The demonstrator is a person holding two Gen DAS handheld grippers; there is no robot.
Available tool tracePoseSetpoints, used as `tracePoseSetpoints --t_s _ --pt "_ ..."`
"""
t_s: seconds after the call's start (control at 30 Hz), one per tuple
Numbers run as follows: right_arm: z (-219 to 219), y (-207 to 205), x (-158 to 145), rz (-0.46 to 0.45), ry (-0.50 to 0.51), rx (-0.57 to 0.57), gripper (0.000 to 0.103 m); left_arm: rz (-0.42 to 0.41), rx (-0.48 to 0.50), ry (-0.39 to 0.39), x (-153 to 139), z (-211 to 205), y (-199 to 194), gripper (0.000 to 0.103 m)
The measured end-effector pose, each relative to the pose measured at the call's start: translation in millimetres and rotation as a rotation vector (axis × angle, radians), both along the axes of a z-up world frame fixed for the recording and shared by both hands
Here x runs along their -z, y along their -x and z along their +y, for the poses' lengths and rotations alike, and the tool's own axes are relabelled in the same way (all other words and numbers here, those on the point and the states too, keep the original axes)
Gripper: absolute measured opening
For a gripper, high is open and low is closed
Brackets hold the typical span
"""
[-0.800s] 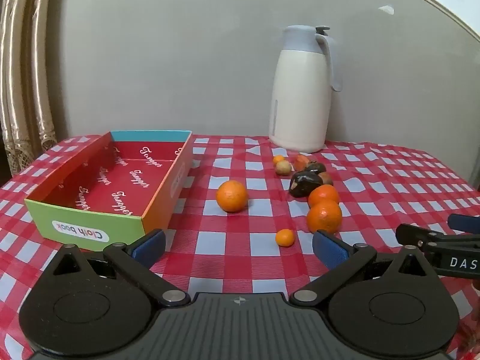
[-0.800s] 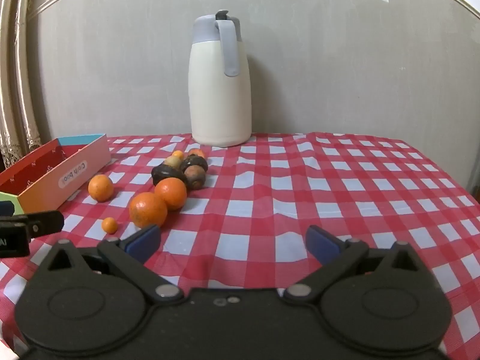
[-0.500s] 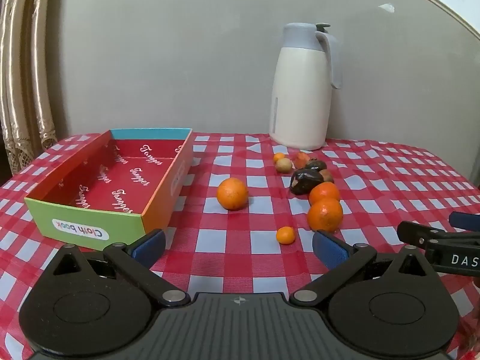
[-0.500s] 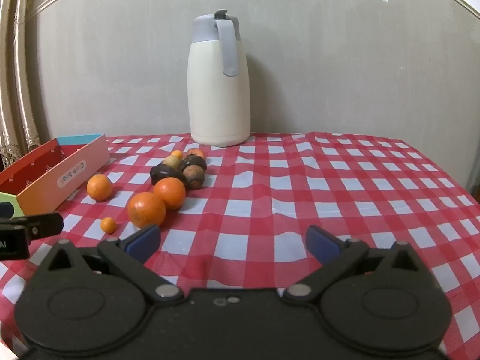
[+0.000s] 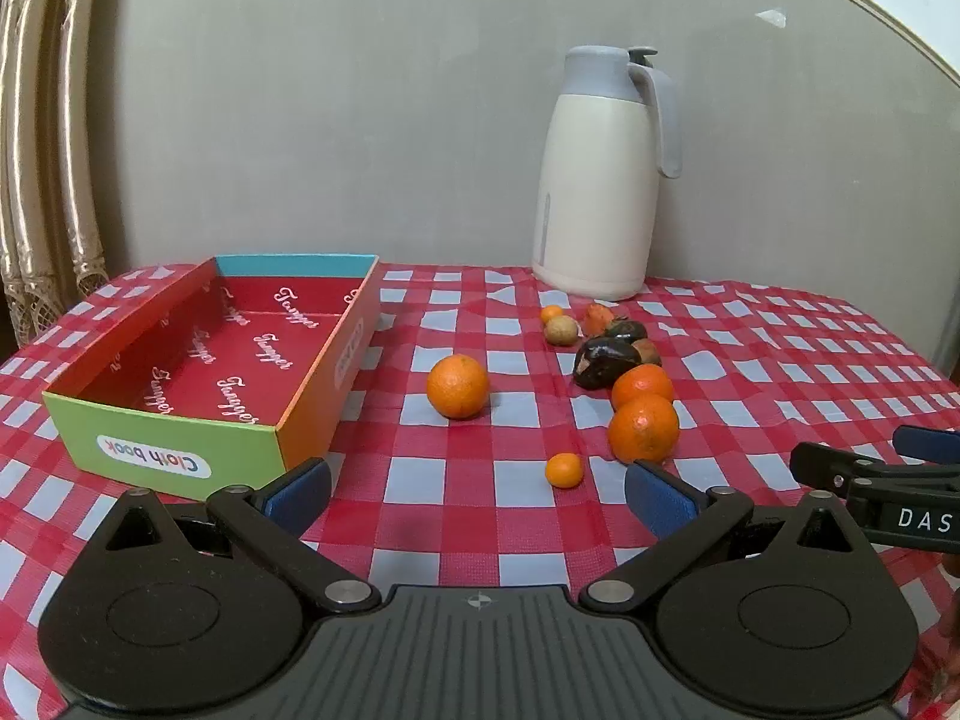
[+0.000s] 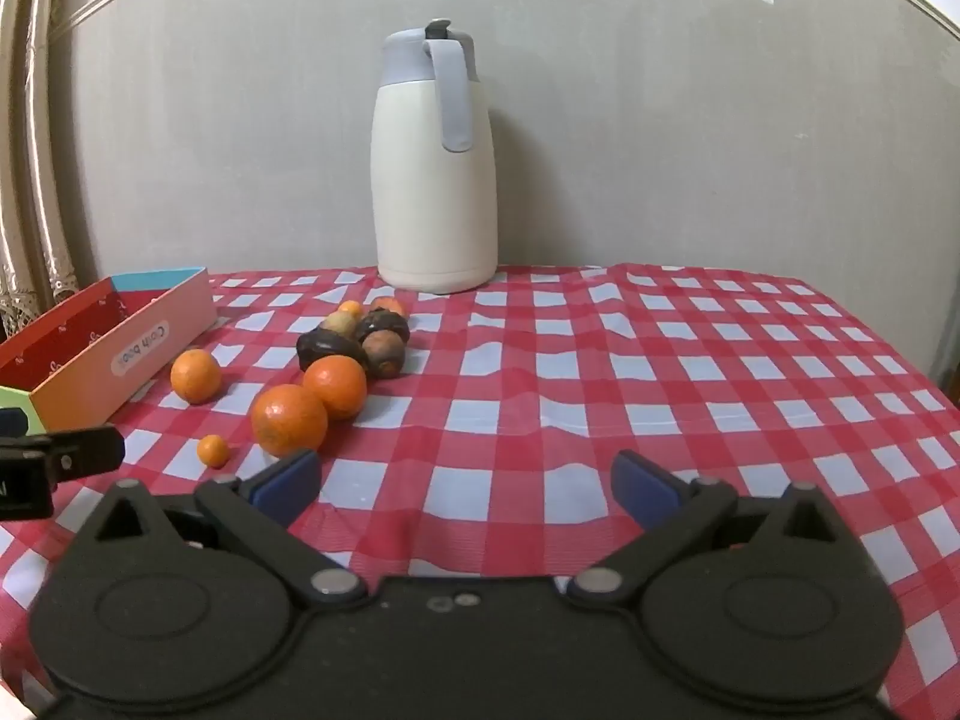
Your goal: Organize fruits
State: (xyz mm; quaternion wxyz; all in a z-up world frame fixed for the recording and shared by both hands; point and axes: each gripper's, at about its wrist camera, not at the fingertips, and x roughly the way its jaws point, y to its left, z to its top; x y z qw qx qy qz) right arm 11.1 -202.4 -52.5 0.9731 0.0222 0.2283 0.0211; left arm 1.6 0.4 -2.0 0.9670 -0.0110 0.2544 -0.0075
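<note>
Fruits (image 5: 642,426) loose on bench (image 5: 780,372), right of empty box (image 5: 180,450). Left gripper (image 5: 477,486) and right gripper (image 6: 465,480) both spread wide, nothing between. Scene barely changed since earlier; sorting not begun.

Left gripper (image 5: 477,495) jaws spread wide, empty, right gripper (image 6: 465,486) likewise, both angled slightly downward

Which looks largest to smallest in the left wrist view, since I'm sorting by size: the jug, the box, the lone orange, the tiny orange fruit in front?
1. Box, though it lies nearer the camera than the jug.
2. Jug.
3. Lone orange.
4. Tiny orange fruit.
</note>
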Motion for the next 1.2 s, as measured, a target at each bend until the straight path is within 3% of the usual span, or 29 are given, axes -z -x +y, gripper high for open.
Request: tracePoseSetpoints --t_s 1.2 --pt "2.8 0.8 -2.0 -0.001 0.002 0.0 0.103 -0.01 -0.005 -0.001 -2.8 0.7 1.3 0.103"
